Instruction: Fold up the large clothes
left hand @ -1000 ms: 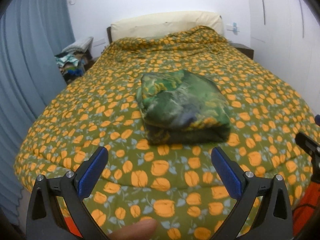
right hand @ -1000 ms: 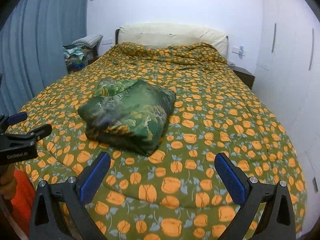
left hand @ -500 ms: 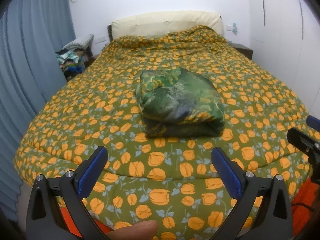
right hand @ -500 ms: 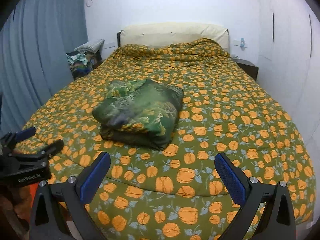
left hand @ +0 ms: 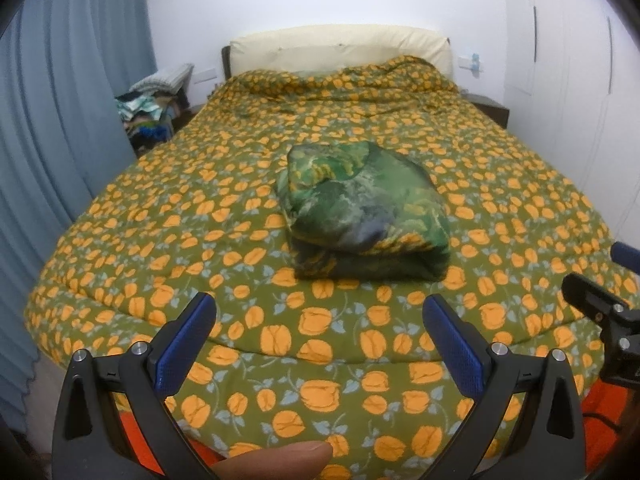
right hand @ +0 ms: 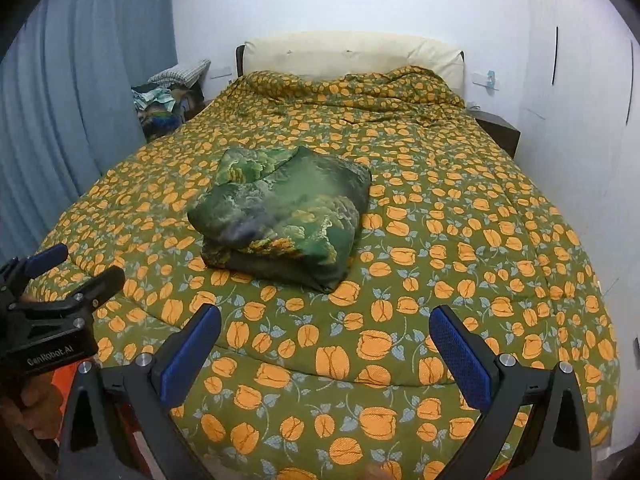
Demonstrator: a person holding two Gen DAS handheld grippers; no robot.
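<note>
Folded garment point(left hand: 362, 214): a green printed cloth with yellow-gold pattern patches, lying as a compact, thick, roughly rectangular bundle on the bed point(left hand: 120, 240), on the orange-flowered green quilt. It sits near the middle of the bed, toward the foot end and well short of the cream headboard point(left hand: 340, 48). Layers are visible at the near edge, the upper fold overhanging a darker lower one. The top surface is puffy rather than flat, and the far left corner looks loose and slightly rumpled.

Left tool point(left hand: 318, 320): jaws wide apart, holding nothing, hovering off the foot of the bed and well apart from the garment. Right tool point(right hand: 324, 330): likewise spread wide and empty, at the foot of the bed, to the right of the left tool.

Assessment: folding appears essentially complete; the step in hand is judged to be clearing away or a final check. If any tidying is attempted, approach low over the quilt, press the raised top flat rather than pinching it, and tuck the loose far corner without dragging the bundle. Gripping one layer only would likely pull the fold open. Avoid catching the quilt beneath.

Also present: blue curtain point(left hand: 60, 120) left of the bed, and a heap of clothes point(left hand: 154, 108) beside the headboard.
</note>
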